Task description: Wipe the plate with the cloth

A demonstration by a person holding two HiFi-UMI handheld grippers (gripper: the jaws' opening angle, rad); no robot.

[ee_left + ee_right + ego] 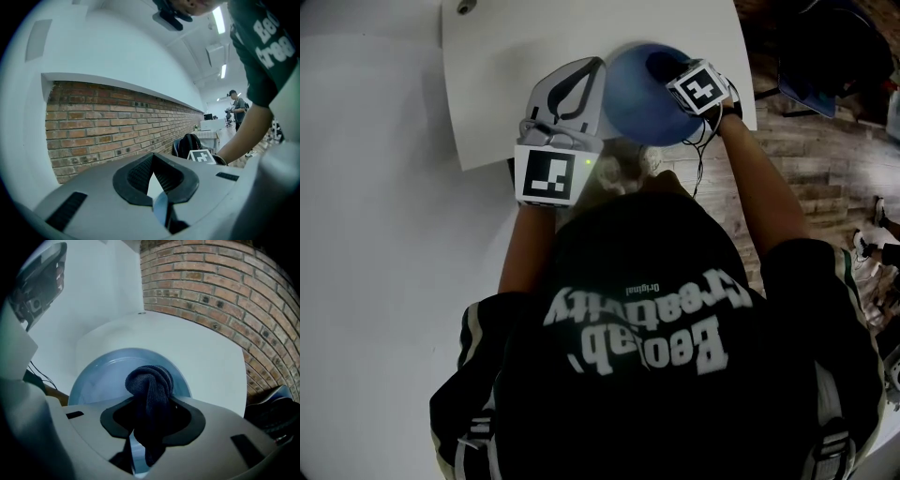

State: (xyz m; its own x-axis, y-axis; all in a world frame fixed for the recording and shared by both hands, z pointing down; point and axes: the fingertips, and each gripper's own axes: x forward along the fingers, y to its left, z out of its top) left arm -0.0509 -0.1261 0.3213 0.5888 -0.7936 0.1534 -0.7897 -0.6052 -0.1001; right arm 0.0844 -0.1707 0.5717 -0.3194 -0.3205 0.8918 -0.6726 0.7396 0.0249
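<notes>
Closest to the head camera is the person's black T-shirt (675, 375) with pale lettering, filling the lower half of that view. Beyond it, toward 12 o'clock, a round blue plate (630, 105) is held over the near edge of the white surface (516, 56), with wooden floor (806, 159) off at 3 o'clock.

At the plate's 9 o'clock is the left claw (157, 197). Its jaws are drawn together in a narrow V and pinch a thin blue edge, the plate's rim, low between them. Its marker cube (548, 175) faces up at the head camera, and a brick wall (103, 122) runs along behind.

At the plate's 2 o'clock is the right claw (150, 427). Its jaws are clamped on a dark blue knitted cloth (149, 380), which is bunched into a rounded wad beyond the jaw tips. In the right gripper view the wad lies against the plate's inner face, near its 3 o'clock side. The pale blue well of the plate shows bare toward 9 o'clock.
</notes>
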